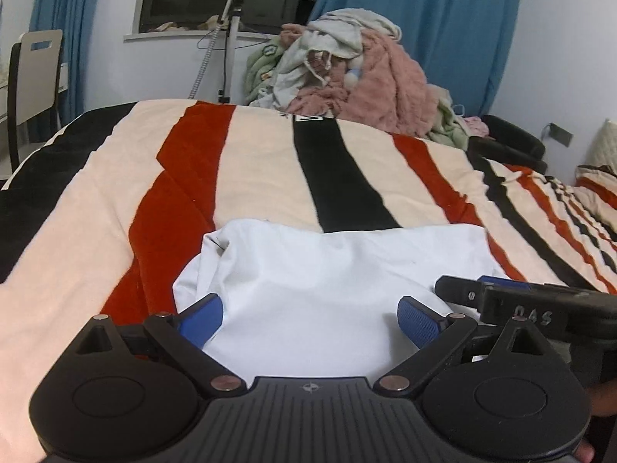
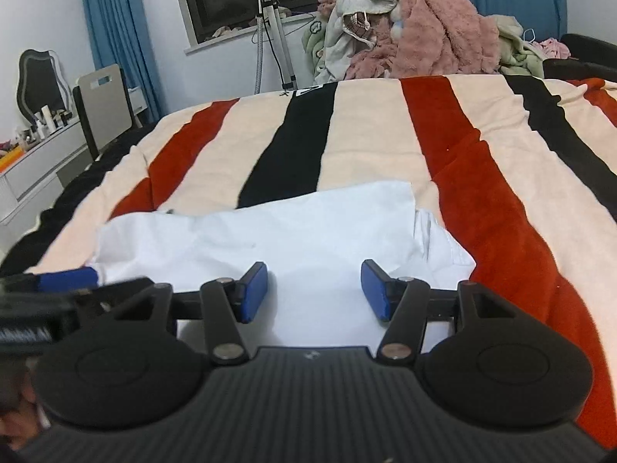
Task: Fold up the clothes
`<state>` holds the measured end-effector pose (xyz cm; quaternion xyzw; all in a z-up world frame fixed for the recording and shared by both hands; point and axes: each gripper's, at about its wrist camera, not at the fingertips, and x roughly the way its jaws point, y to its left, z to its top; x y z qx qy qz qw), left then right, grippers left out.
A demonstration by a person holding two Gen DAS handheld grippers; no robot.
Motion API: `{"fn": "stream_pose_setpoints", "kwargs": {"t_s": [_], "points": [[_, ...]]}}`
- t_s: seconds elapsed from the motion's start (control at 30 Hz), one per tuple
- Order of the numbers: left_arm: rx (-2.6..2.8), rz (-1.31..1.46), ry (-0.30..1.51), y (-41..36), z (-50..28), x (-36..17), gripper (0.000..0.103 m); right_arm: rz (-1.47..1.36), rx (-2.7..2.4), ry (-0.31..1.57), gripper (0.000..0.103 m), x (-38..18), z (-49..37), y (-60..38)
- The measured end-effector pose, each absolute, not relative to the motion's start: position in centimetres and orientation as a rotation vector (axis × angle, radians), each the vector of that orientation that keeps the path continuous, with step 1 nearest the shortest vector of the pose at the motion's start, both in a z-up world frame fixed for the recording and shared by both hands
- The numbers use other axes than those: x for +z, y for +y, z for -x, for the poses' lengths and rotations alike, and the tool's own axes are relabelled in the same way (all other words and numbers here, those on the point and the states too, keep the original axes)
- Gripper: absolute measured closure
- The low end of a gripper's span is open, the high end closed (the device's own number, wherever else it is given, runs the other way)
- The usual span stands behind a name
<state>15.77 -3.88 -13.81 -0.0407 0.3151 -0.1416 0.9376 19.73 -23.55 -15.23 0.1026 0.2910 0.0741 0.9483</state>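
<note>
White folded garment (image 1: 327, 281) lay lower centre on striped blanket (image 1: 250, 162); both left gripper (image 1: 310, 322) and right gripper (image 2: 314, 289) gaped empty; "DAS" legible lower right.

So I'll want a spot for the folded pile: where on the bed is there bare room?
The striped blanket is bare beyond the white garment, up to the clothes heap at the far edge, and also on both sides of the garment. It is crowded near the front, where both hand-held grippers hover over the garment.

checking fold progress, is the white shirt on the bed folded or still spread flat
Partly folded. The white shirt lies on the striped blanket with a layer doubled over, and a sleeve edge pokes out at its right side. Not a finished, compact fold.
</note>
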Motion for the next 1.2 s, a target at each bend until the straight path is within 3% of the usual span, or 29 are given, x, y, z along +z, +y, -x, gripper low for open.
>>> {"fn": "stream_pose_setpoints", "kwargs": {"t_s": [0.37,0.67,0.87,1.1,1.2], "points": [[-0.309,0.146,0.697,-3.0,-8.8,-12.1,0.005,-0.211,0.178,0.531,0.045,-10.0,-10.3,-24.2],[-0.254,0.199,0.733,-2.1,-6.9,-12.8,0.007,-0.275,0.13,0.716,0.046,-14.7,-11.9,-25.2],[-0.354,0.46,0.73,0.6,-3.8,-11.1,0.002,-0.301,0.123,0.716,0.046,-14.5,-11.7,-25.3],[-0.376,0.821,0.912,1.7,-6.1,-16.4,0.005,-0.394,0.113,0.721,0.046,-14.6,-11.6,-26.2],[-0.323,0.97,0.889,2.6,-7.7,-18.3,0.009,-0.436,0.107,0.717,0.047,-14.6,-11.5,-26.5]]}}
